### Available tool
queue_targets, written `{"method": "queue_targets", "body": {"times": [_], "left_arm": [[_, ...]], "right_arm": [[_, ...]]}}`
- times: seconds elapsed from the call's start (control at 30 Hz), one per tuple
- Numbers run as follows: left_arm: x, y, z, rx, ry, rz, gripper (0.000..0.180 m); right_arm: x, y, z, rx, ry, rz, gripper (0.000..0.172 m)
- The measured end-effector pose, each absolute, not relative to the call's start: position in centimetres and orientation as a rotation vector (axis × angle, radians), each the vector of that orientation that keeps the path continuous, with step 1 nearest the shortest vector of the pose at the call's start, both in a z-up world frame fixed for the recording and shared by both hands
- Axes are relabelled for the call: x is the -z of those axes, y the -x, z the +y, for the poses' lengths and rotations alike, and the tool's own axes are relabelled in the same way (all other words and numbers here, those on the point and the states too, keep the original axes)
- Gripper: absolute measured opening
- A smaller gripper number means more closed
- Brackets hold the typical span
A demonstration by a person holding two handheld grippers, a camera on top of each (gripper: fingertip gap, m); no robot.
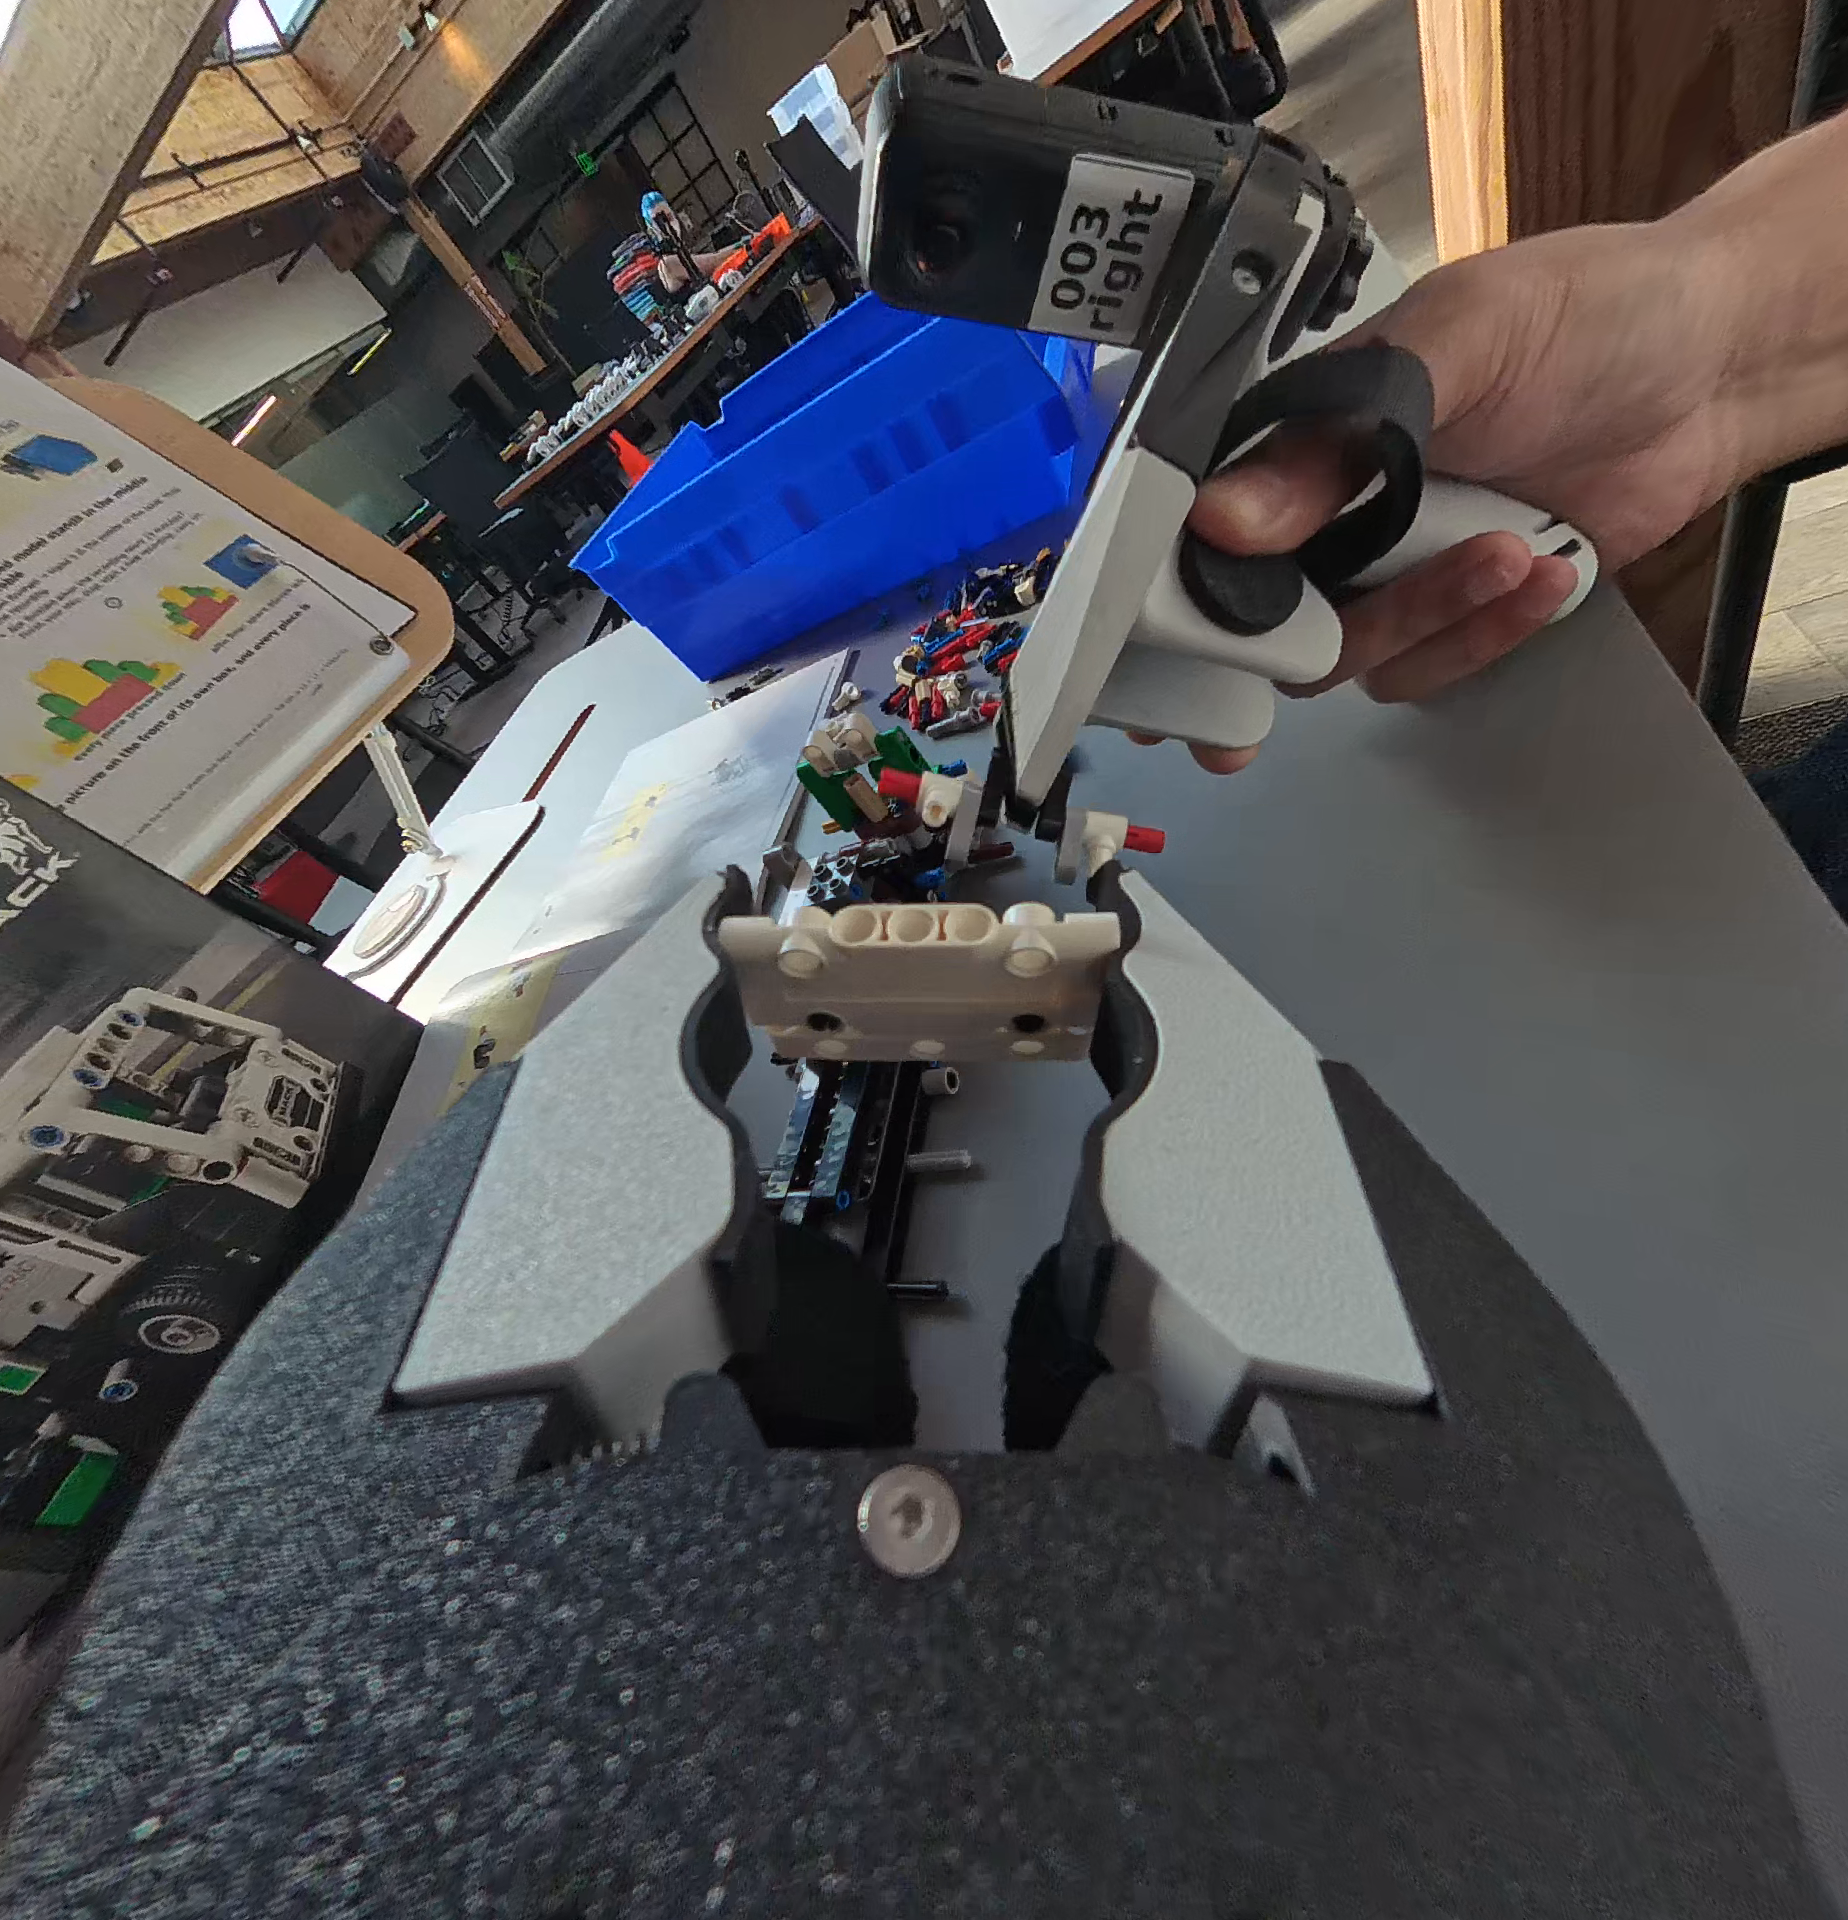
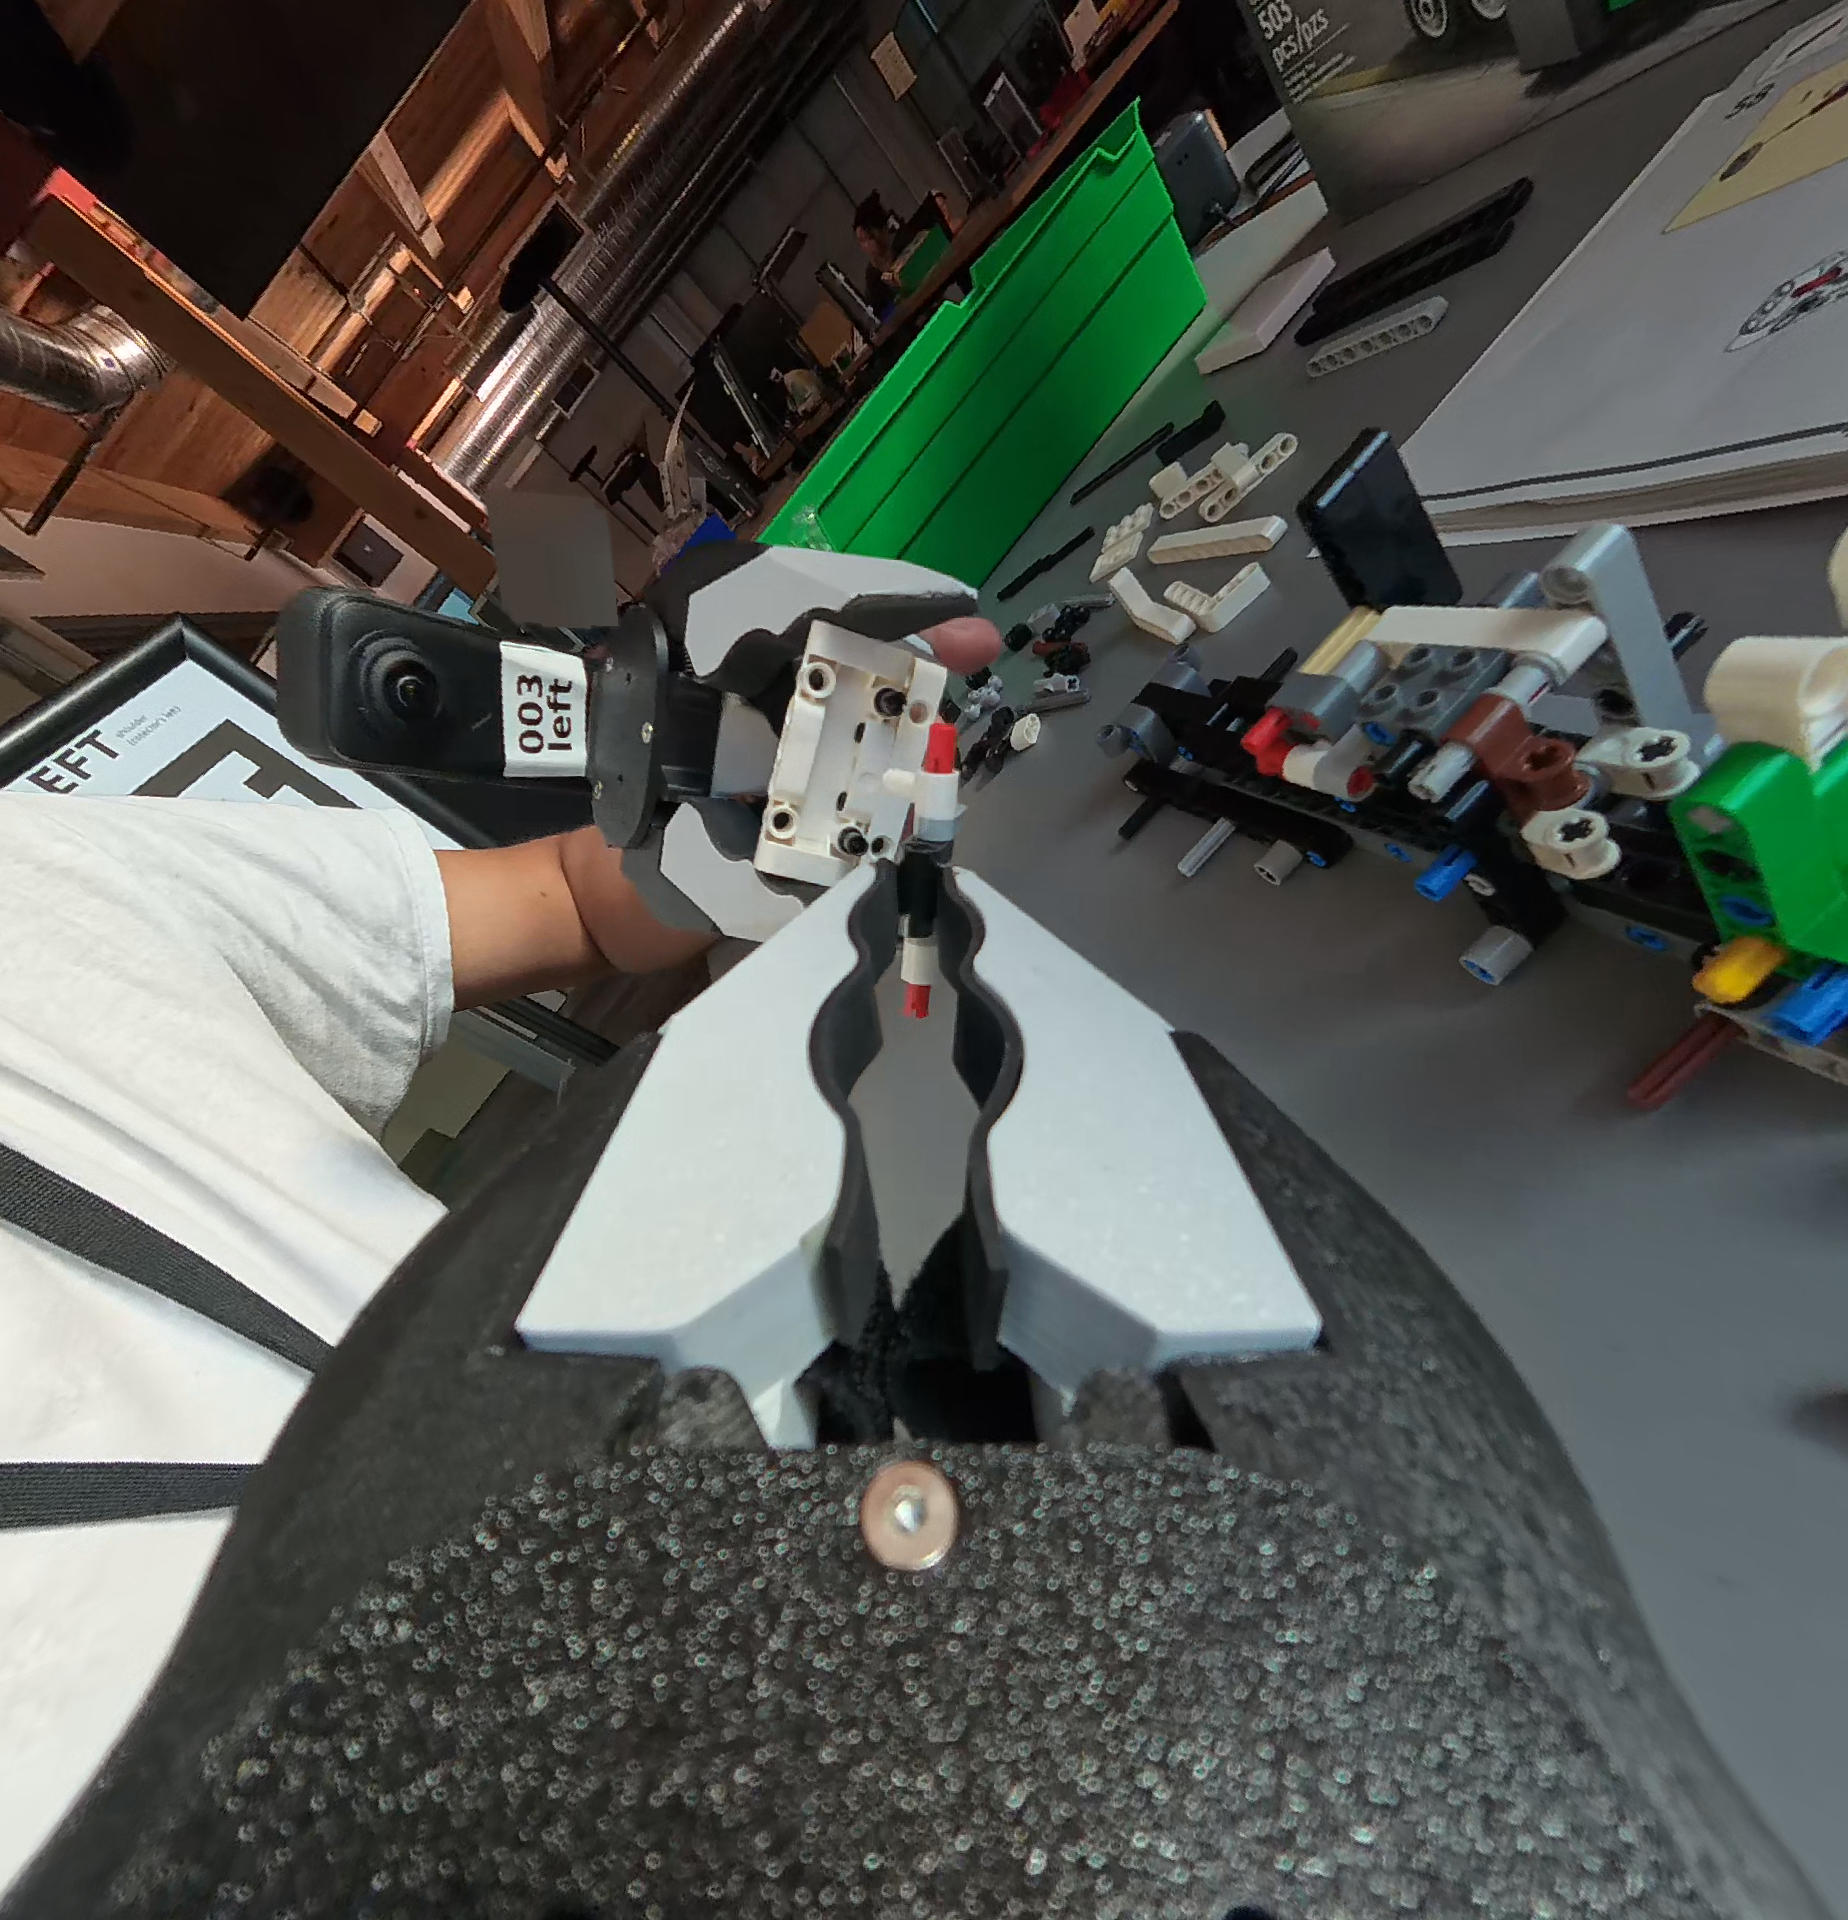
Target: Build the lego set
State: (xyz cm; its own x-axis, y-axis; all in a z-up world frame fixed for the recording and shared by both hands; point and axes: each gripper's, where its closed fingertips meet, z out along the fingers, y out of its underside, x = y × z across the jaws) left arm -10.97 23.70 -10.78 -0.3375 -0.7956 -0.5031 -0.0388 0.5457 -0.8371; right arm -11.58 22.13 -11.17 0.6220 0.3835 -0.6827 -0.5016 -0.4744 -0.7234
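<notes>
left gripper (image 1: pixel 915 971) level, clamps white panel (image 1: pixel 920 982); right gripper (image 2: pixel 918 883) angled down, pinches black-white-red pin assembly (image 2: pixel 917 940).

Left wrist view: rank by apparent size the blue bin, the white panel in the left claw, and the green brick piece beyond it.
1. Blue bin: largest, though farther back.
2. White panel, held between the left claw pads: its nearness to the camera enlarges it.
3. Green brick piece: smallest; it is farther off, so its true size against the panel is unsure.

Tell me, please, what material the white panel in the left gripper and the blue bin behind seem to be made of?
White panel: likely moulded hard plastic, smooth and slightly glossy, with round studs and pin holes. Blue bin: probably rigid plastic too, uniform colour, moulded ribs, soft sheen.
</notes>
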Motion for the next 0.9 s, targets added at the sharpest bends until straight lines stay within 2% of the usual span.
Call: {"method": "queue_targets", "body": {"times": [0.3,0.5,0.9], "left_arm": [[10.1,11.3,22.4,0.937,0.641,1.744,0.064],[11.1,10.9,23.4,0.869,0.662,1.769,0.064],[12.3,10.9,23.2,0.959,0.764,1.839,0.064]], "right_arm": [[12.0,12.2,22.4,-0.981,1.844,0.067,0.006],[9.8,11.8,21.4,-1.271,1.695,0.113,0.005],[11.6,13.0,22.1,-0.832,1.820,-0.079,0.006]]}}
